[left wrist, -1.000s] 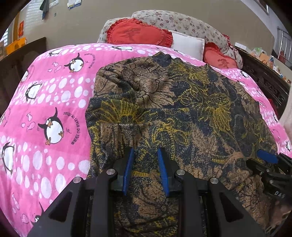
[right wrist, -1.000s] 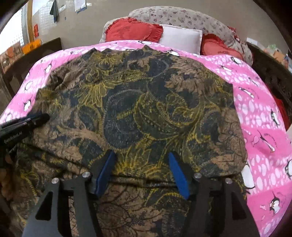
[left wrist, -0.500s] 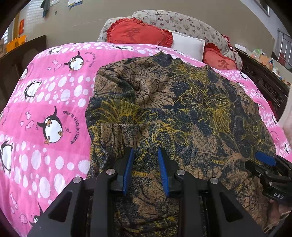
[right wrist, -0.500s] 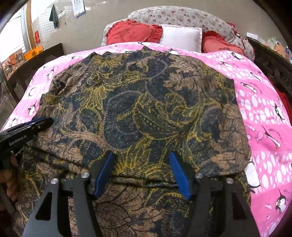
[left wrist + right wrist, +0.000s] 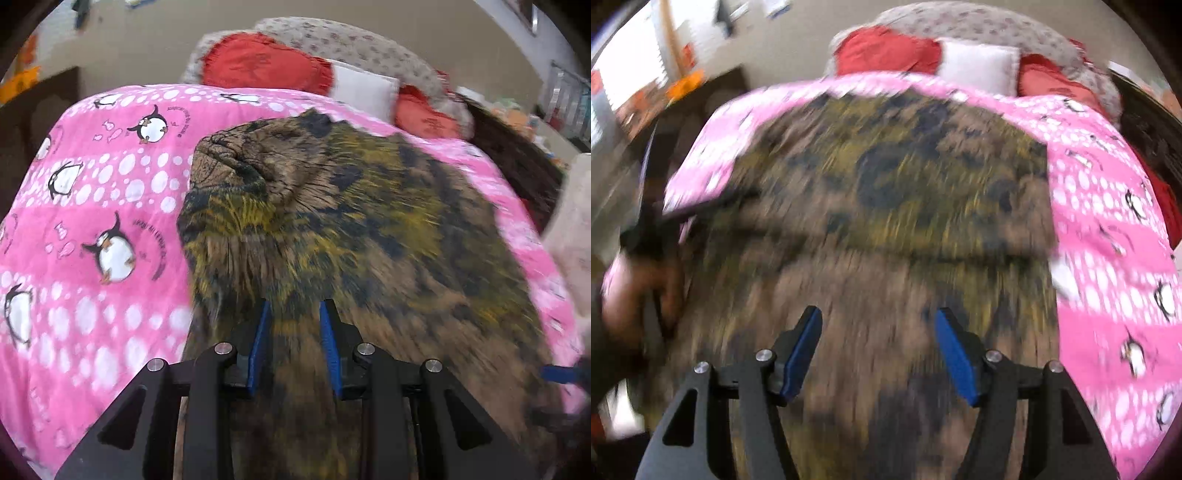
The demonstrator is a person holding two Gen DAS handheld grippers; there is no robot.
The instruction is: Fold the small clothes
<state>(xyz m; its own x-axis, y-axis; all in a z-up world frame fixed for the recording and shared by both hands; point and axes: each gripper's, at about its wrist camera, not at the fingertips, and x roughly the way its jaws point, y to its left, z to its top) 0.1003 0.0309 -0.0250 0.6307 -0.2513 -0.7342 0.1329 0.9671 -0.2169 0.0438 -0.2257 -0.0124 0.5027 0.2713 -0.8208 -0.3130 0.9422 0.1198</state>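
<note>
A brown, navy and yellow patterned garment point(image 5: 351, 221) lies spread on the pink penguin bedspread point(image 5: 92, 221). My left gripper point(image 5: 293, 317) is at its near left edge. The blue pads stand close together with a strip of the cloth pinched between them. In the right wrist view the garment point(image 5: 886, 184) is blurred by motion. My right gripper point(image 5: 879, 325) hangs over its near part, jaws wide apart with nothing pressed between them. A blurred hand holding the left gripper point(image 5: 646, 236) shows at the left edge of that view.
Red heart cushions point(image 5: 258, 62), a white pillow point(image 5: 365, 88) and a floral pillow sit at the head of the bed. A dark wooden bed frame point(image 5: 517, 158) runs along the right side. Dark furniture point(image 5: 716, 96) stands left of the bed.
Both grippers have drawn back and risen a little, the right one more, blurring its view. More bedspread and wall show now. The left pads still pinch the cloth; the right jaws stay wide.
</note>
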